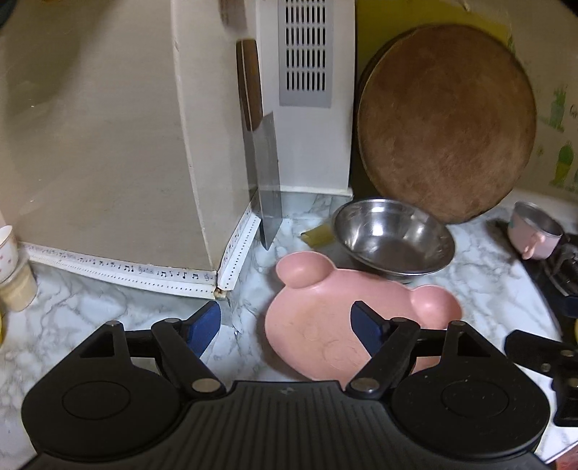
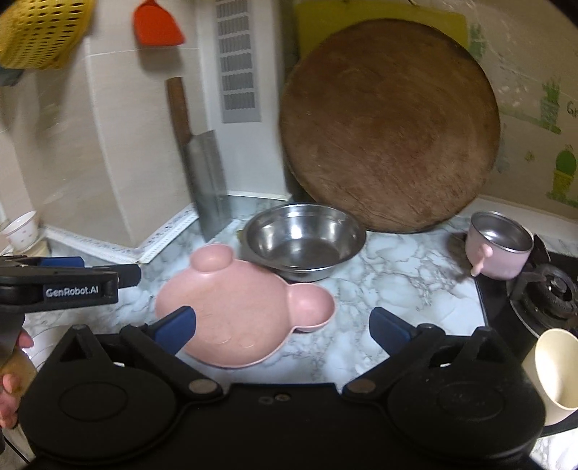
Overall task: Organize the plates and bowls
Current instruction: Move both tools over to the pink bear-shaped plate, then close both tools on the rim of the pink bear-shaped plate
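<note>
Ahead of the fingers: one pink plate (image 2: 238,318), one steel bowl (image 2: 303,246), one pink cup (image 2: 500,246), one cleaver (image 2: 209,184), one round board (image 2: 390,126). Right of them, one cream cup (image 2: 556,376).

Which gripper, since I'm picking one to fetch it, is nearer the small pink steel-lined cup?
Right. The right gripper sits left of the pink cup; the left gripper is farther left.

Home kitchen. Evidence: marble-pattern counter (image 2: 397,260), gas burner (image 2: 552,289) at right edge, cleaver (image 2: 206,180) leaning vs. tiled wall, round wooden chopping board (image 2: 390,130) propped upright, steel bowl (image 2: 303,238), cactus wall stickers (image 2: 563,173), yellow basket (image 2: 39,32) hung up top.
</note>
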### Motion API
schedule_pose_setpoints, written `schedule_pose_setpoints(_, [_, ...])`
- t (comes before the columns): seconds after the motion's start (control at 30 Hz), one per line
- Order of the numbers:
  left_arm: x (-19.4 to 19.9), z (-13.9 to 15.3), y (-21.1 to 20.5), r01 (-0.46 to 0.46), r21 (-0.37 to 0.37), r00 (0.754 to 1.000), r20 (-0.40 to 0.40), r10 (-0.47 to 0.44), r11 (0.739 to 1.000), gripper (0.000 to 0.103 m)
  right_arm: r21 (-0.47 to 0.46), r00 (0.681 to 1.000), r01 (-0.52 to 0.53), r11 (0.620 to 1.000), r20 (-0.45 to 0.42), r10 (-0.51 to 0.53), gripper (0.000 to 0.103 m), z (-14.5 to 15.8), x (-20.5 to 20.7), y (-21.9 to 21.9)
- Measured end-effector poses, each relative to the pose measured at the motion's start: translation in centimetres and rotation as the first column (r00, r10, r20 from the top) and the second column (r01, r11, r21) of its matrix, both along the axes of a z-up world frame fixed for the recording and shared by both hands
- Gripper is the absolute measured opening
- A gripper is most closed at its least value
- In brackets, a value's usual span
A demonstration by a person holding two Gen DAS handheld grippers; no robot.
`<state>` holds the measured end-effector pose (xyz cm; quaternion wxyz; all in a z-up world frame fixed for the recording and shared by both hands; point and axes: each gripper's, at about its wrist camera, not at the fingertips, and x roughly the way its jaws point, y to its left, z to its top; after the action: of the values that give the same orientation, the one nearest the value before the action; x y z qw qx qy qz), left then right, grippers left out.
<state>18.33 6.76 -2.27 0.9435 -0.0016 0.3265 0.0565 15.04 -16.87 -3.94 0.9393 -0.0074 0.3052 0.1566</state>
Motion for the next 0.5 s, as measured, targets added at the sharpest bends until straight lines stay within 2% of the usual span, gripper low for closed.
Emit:
schedule_pose_setpoints(0.2, [3.8,-1.5,0.4,0.041,0.007,0.996,-0.075,-0.040,0.999,0.079,-0.010,0.998,0.045,0.999,-0.039,-0.046,0.103,-1.5,2.1,0.1])
schedule_pose_setpoints(0.37, [6.8,-2.9,0.8,0.075,-0.010,0.988,-0.132,-0.076,0.997,0.079,-0.014,0.992,0.078,0.997,-0.096,-0.079,0.103,-3.3,3.8,0.4])
schedule_pose_setpoints(0.5, [8.6,-4.1,0.9,0.091,0.003,0.983,-0.161,-0.090,0.996,0.079,-0.010,0.985,0.090,0.996,-0.147,-0.091,0.102,-4.9,4.9,0.7])
